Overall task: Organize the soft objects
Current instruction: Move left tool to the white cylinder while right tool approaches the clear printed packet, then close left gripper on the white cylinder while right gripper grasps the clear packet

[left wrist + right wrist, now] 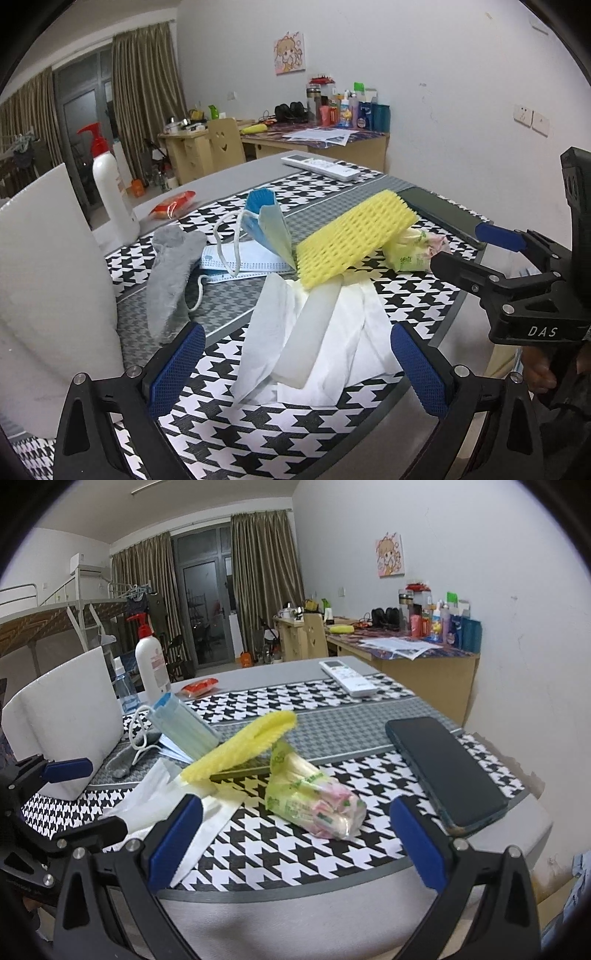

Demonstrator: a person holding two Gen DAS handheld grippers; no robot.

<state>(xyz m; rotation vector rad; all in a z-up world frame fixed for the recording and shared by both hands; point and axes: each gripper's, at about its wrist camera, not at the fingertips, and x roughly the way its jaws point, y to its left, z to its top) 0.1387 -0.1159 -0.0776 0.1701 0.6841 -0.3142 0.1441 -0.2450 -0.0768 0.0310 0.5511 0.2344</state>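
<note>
Nothing looked sorted yet. The left gripper [297, 365] hung low over the near edge of the table [532, 834] with its blue fingers [179, 363] spread wide and holding nothing; the right gripper [295, 843] was likewise spread and empty, aimed at the pile from the right. By that reading the task stood at its very start, with every soft thing still to be gathered, probably into the white bin [55, 295] standing at the left, whose inside could not be seen.

Nearest the left gripper lay loose white tissues [354, 332] with a pale foam strip [314, 332] resting across them. Just beyond, a yellow foam net [354, 240] leaned up over a small tissue packet [317, 805], touching it. Left of the net sat a heap of blue face masks [258, 236], their ear loops trailing, and beside those a grey fuzzy sock [170, 273] close to the bin.

The pile rested on a houndstooth cloth [258, 443] with a grey checked band, spread over the grey table. A dark phone [443, 771] lay at the right, apart from the soft things. Farther back were a red snack packet [171, 205], a white pump bottle [110, 188] and a white remote [319, 166]. Beyond the table stood a wooden desk [424, 668] crowded with bottles, a cartoon picture [389, 554] on the white wall, and olive curtains [258, 583] flanking a dark glass door.
</note>
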